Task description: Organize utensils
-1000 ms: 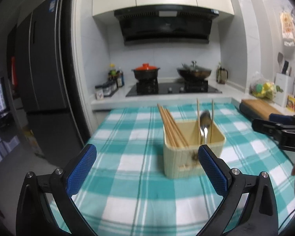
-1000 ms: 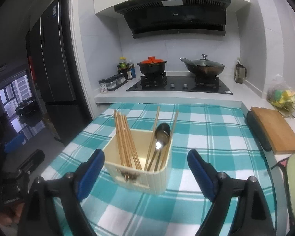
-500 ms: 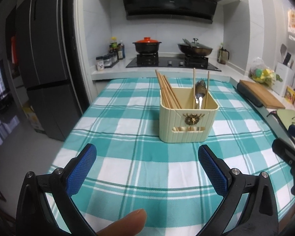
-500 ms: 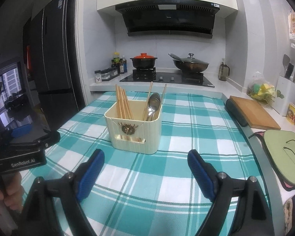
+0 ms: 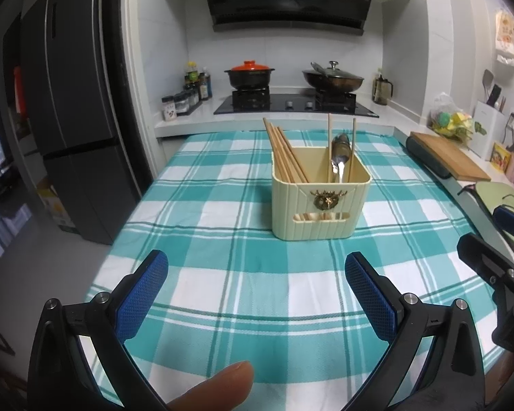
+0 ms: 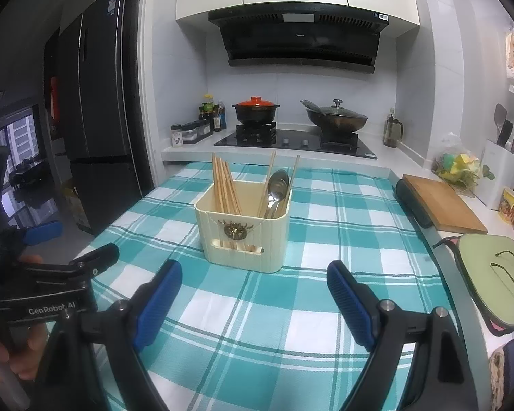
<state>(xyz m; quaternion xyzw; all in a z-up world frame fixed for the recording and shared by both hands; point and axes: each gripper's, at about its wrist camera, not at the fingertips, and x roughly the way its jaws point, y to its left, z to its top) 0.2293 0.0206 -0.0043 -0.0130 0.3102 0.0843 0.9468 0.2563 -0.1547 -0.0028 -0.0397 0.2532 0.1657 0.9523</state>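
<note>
A home kitchen: range hood [image 6: 301, 39], gas stove [image 6: 294, 142], pots, fridge [image 6: 92, 102].

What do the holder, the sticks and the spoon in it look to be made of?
Holder: likely plastic, cream, matte, with moulded ribs and a brass-coloured emblem. Chopsticks: probably wood or bamboo, pale tan and dull. Spoon: metal, apparently steel; its bowl is shiny and mirrors the light.

A red-lidded pot [image 6: 256, 109] and wok [image 6: 335, 118] (lidded too) sit on the stove [image 6: 294, 142].
</note>
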